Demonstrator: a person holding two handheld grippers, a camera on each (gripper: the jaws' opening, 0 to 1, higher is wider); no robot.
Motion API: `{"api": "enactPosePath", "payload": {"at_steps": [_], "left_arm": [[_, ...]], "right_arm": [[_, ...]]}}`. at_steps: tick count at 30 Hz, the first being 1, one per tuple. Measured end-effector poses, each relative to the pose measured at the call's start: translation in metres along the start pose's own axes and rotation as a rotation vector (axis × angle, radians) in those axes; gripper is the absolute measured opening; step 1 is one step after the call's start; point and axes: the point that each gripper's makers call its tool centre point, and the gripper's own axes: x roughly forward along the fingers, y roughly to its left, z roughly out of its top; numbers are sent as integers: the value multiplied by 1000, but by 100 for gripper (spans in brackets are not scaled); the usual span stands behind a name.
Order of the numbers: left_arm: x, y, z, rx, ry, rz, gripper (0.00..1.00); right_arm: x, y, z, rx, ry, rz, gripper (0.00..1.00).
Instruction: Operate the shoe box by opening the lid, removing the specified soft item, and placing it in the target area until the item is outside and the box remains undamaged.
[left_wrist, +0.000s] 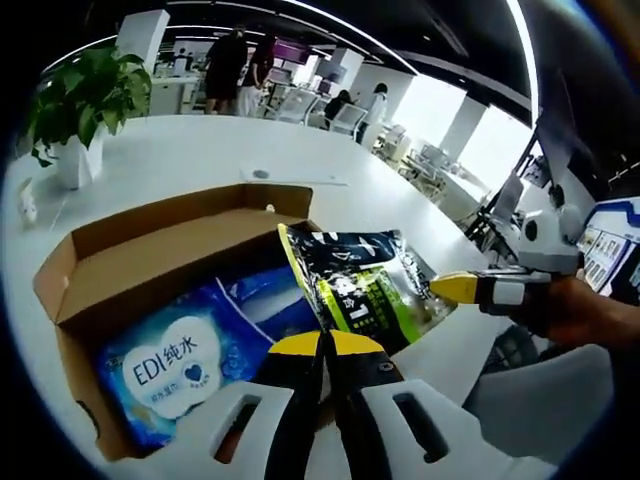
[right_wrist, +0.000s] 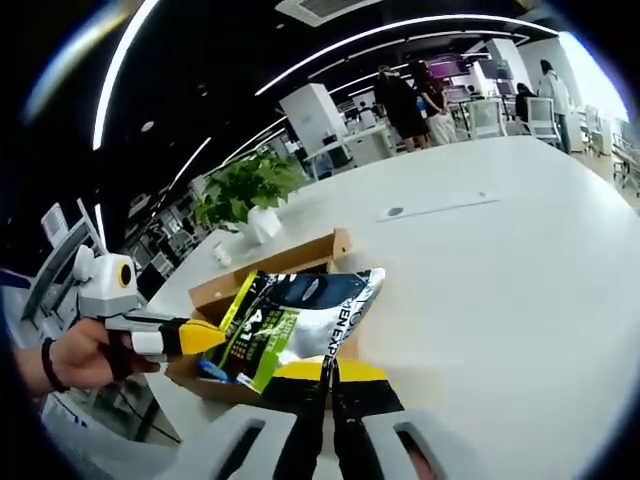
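An open cardboard shoe box (left_wrist: 130, 265) lies on the white table, with a blue wipes pack (left_wrist: 190, 360) inside it. A soft black-and-green pouch (left_wrist: 360, 280) hangs above the box's right end. My left gripper (left_wrist: 325, 345) is shut on the pouch's lower corner. The right gripper (left_wrist: 460, 288) comes in from the right and pinches the pouch's side edge. In the right gripper view, the pouch (right_wrist: 295, 320) is lifted over the box (right_wrist: 270, 265). My right gripper (right_wrist: 325, 372) is shut on its lower edge, and the left gripper (right_wrist: 205, 337) grips it from the left.
A potted plant (left_wrist: 85, 105) stands at the table's far left, also seen as the plant (right_wrist: 250, 195). The white table (right_wrist: 480, 290) stretches wide beyond the box, with a cable cover (right_wrist: 395, 212) in it. Several people stand among desks far behind.
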Motion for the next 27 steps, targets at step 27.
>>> {"api": "enactPosePath", "payload": {"at_steps": [27], "left_arm": [[54, -56, 5, 57, 42, -64, 0]], "right_arm": [[-41, -66, 5, 26, -16, -62, 0]]}}
